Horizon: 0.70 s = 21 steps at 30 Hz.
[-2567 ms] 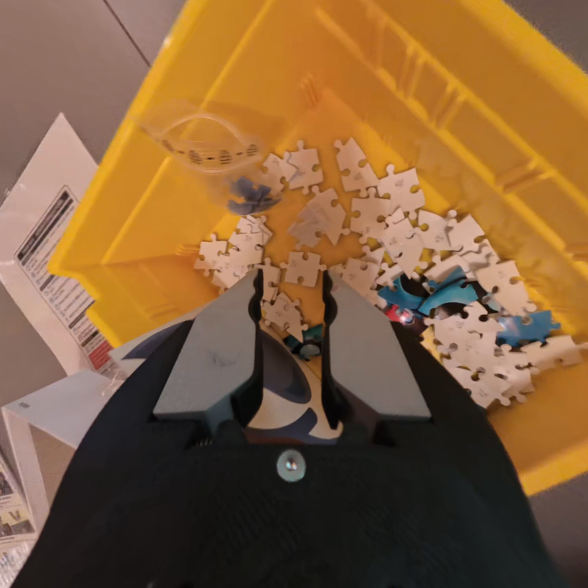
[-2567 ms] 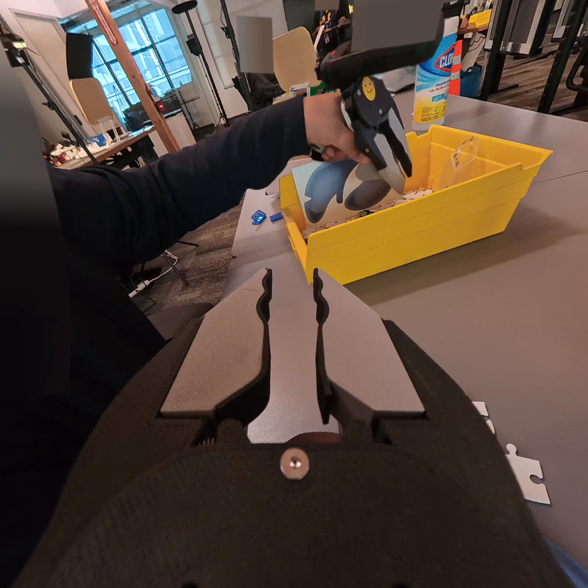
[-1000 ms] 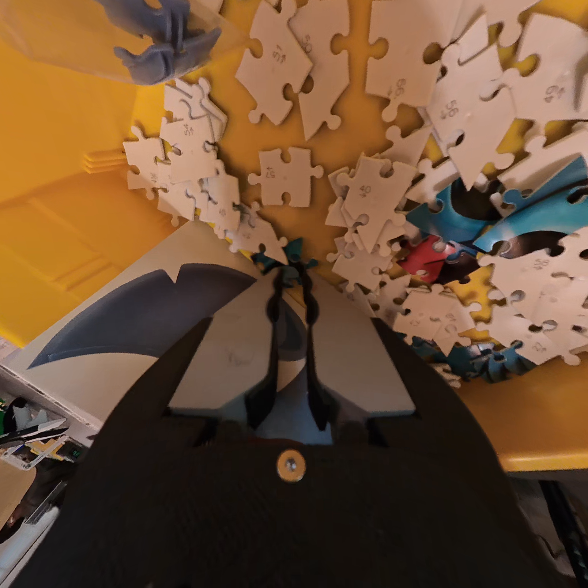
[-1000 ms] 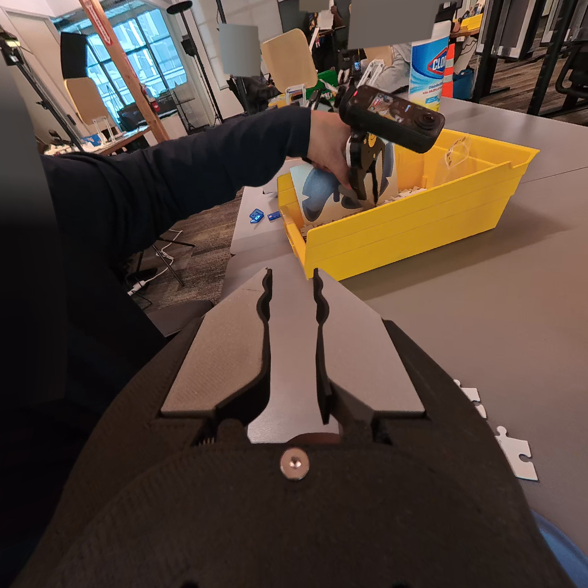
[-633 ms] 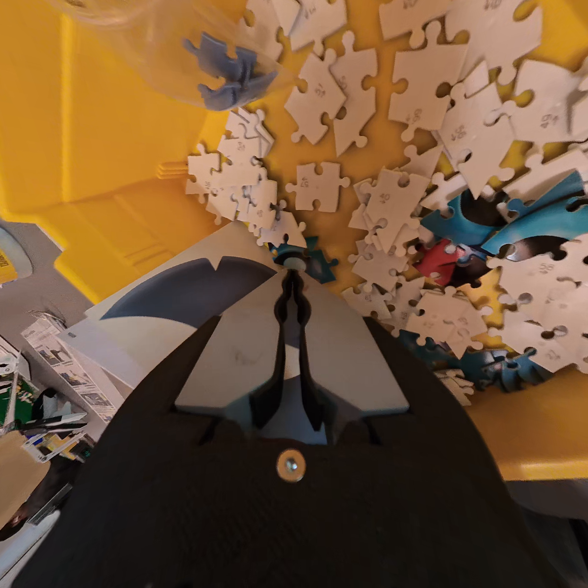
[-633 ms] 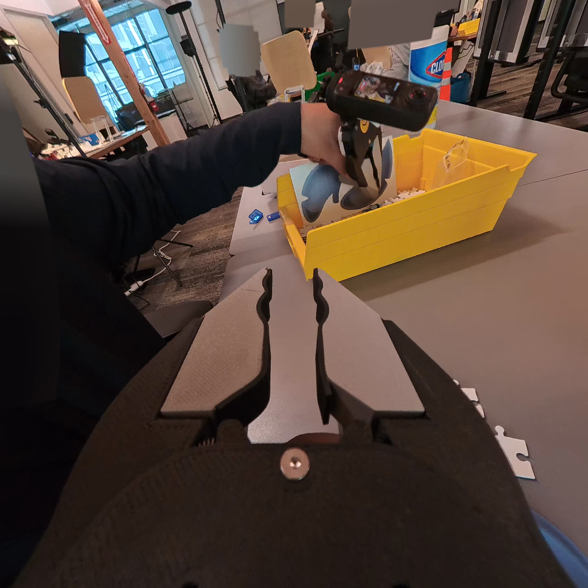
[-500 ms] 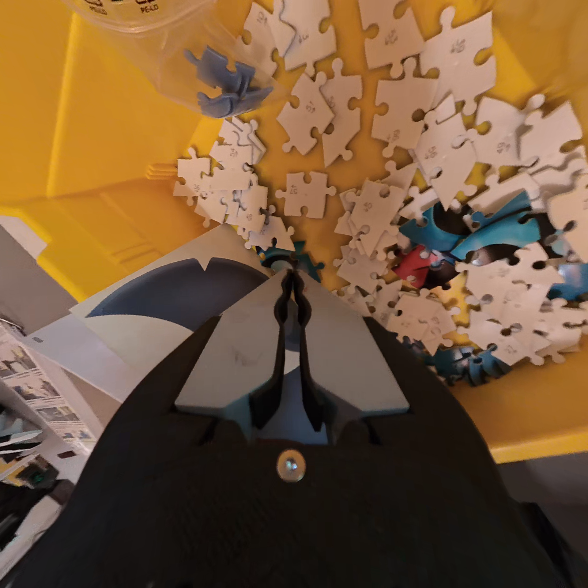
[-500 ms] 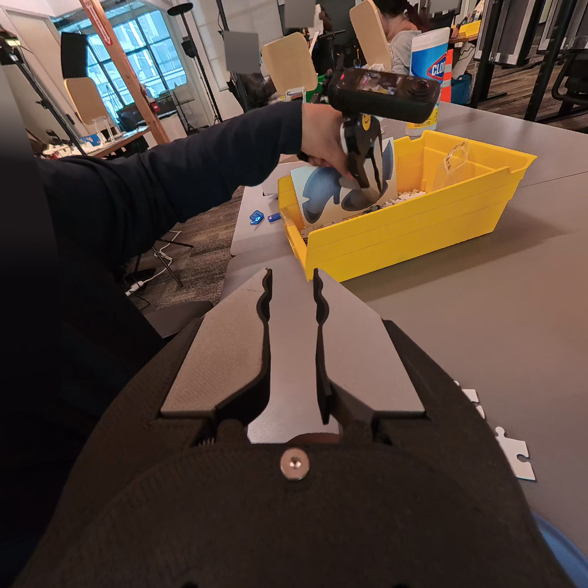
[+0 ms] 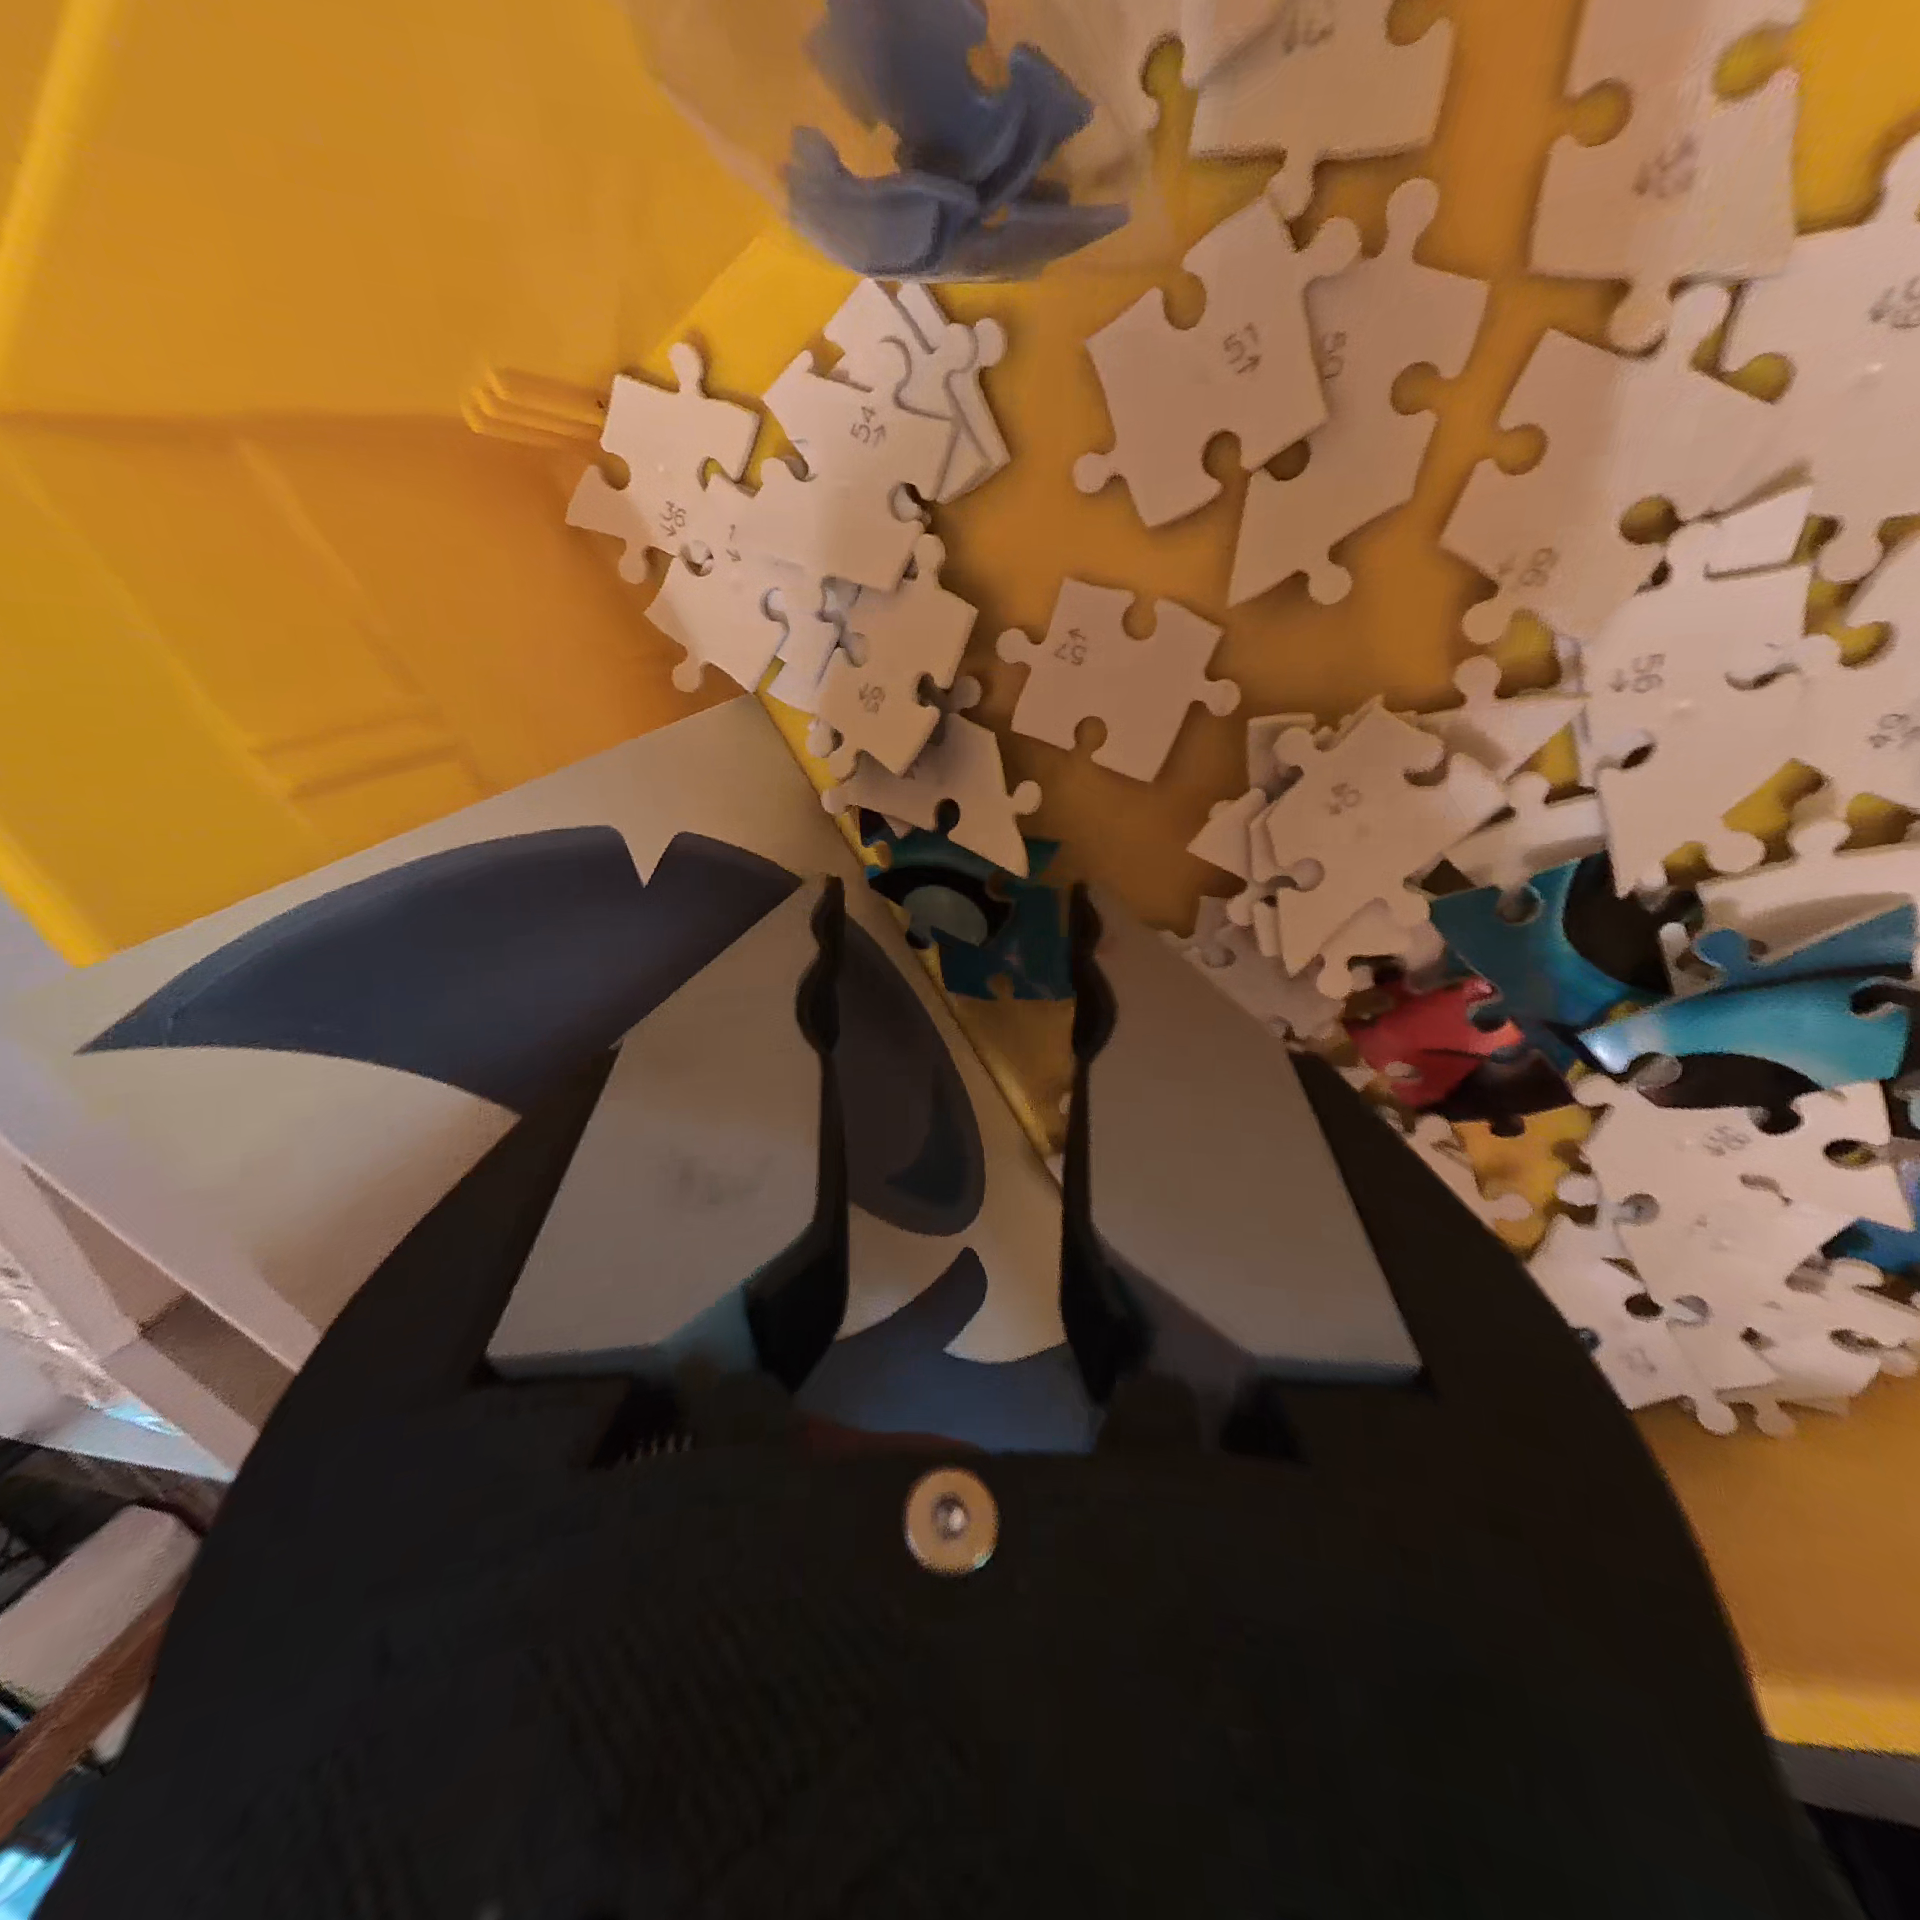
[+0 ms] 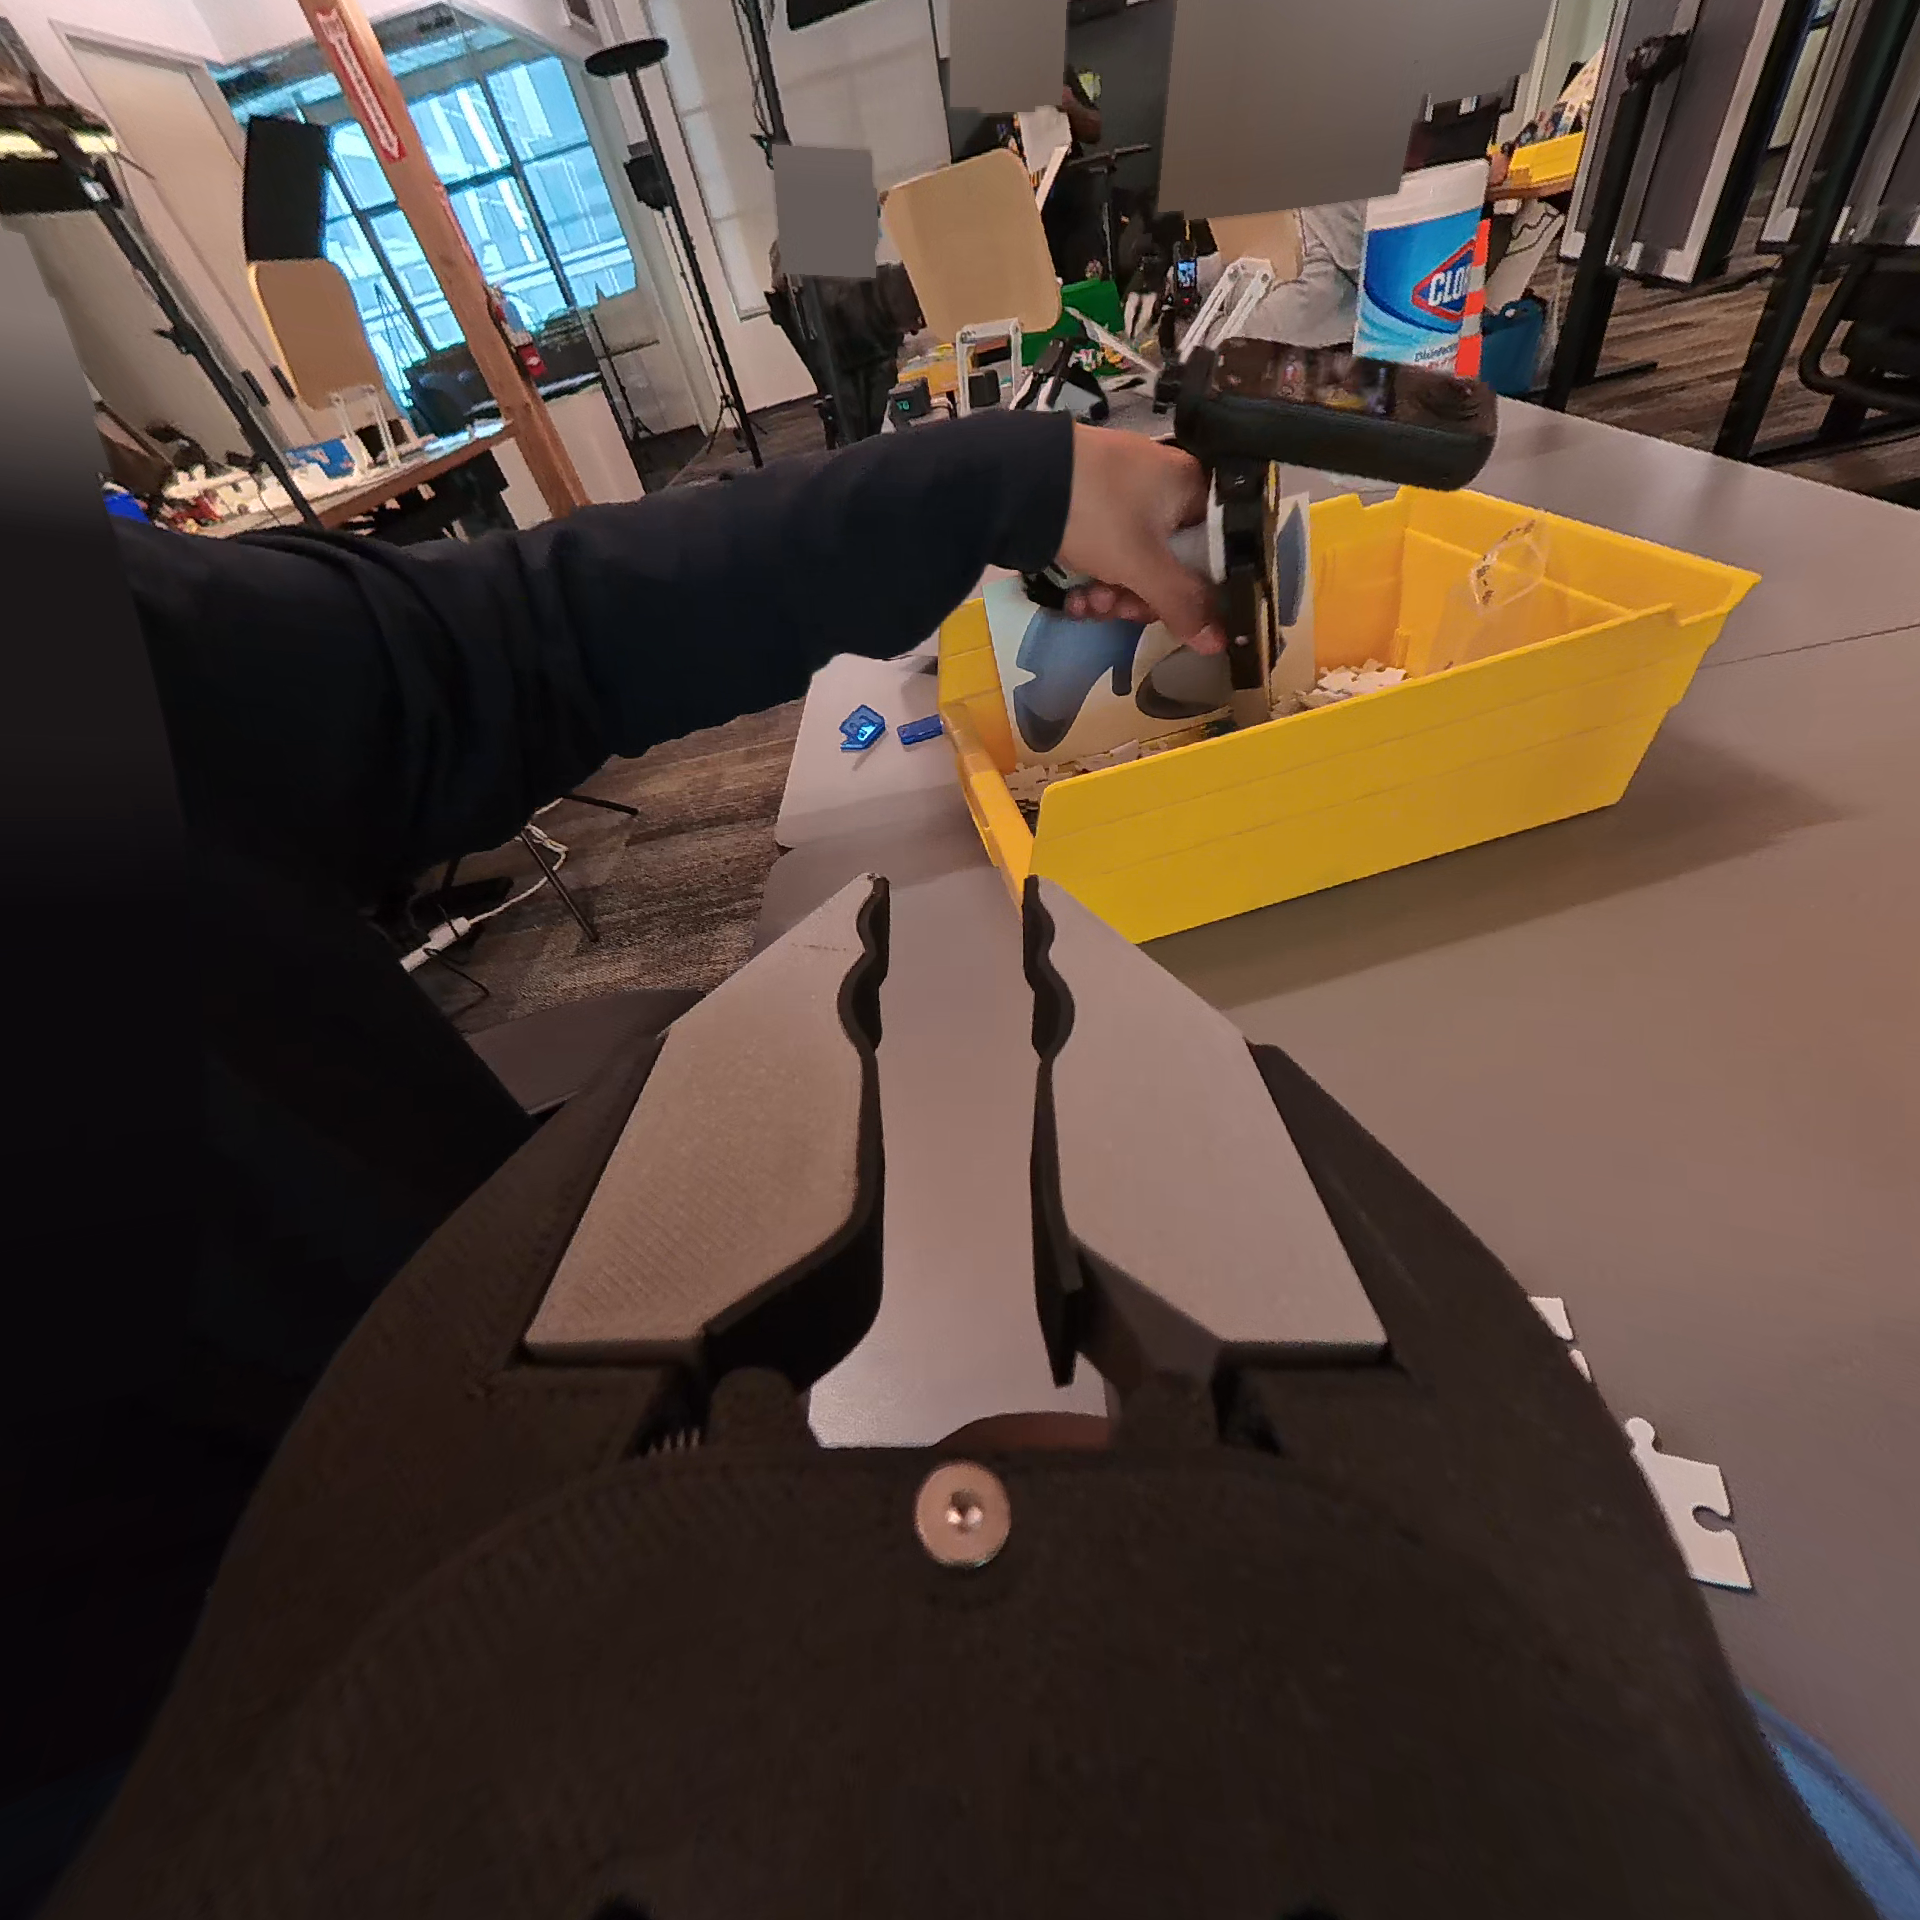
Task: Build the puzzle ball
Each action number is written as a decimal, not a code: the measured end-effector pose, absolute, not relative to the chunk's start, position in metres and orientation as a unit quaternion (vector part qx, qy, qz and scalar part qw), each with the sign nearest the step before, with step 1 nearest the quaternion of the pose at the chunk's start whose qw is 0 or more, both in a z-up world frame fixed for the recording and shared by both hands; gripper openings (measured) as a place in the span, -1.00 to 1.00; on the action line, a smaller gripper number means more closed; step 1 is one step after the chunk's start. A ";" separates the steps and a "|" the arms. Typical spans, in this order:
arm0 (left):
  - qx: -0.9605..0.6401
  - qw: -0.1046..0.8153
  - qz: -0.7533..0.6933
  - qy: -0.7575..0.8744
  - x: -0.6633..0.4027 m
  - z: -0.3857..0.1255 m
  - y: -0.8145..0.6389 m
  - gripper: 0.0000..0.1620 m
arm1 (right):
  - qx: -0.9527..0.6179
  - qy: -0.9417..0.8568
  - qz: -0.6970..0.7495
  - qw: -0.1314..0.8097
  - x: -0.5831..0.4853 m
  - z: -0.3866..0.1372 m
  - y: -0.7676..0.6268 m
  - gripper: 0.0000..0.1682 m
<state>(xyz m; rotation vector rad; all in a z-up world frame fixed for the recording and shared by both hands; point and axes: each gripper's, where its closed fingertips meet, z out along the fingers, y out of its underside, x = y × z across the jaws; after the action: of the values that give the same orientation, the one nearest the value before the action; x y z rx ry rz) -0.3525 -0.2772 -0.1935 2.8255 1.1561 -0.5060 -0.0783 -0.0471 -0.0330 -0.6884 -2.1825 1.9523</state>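
Inside the yellow bin [image 9: 260,312], picking is underway: the left gripper [image 9: 951,904], parted and empty, is poised over a teal piece [image 9: 977,930] at frame centre; closing is needed next. The right gripper [image 10: 954,904] is held half-open, empty.

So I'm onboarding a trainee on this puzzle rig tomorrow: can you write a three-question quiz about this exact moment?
1. True or false: the left gripper is open, with a teal puzzle piece lying between its tips.
2. Where do most loose pieces lie? A) grey table B) yellow bin C) floor
3. Fill in: the right gripper hovers over the grey ____, holding nothing.

Key: 1 true; 2 B; 3 table
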 end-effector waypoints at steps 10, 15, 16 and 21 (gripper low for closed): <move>0.917 0.027 -0.121 0.378 -0.351 -0.197 -0.275 -0.74 | -0.226 -0.711 0.661 0.073 -0.070 -0.025 -0.038 -0.75; 0.924 0.020 -0.140 0.355 -0.351 -0.185 -0.268 -1.00 | -0.227 -0.711 0.661 0.076 -0.069 -0.026 -0.035 -0.74; 0.925 0.017 -0.142 0.352 -0.351 -0.182 -0.267 -1.00 | -0.228 -0.711 0.661 0.076 -0.069 -0.026 -0.035 -0.74; 0.929 0.012 -0.144 0.341 -0.348 -0.177 -0.268 -1.00 | -0.230 -0.709 0.663 0.074 -0.069 -0.026 -0.033 -0.74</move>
<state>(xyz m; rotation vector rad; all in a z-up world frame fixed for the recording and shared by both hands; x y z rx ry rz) -0.3482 -0.2680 -0.1769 2.8960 1.0635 -0.4480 -0.0694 -0.0334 -0.0261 -0.6895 -2.1274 1.9904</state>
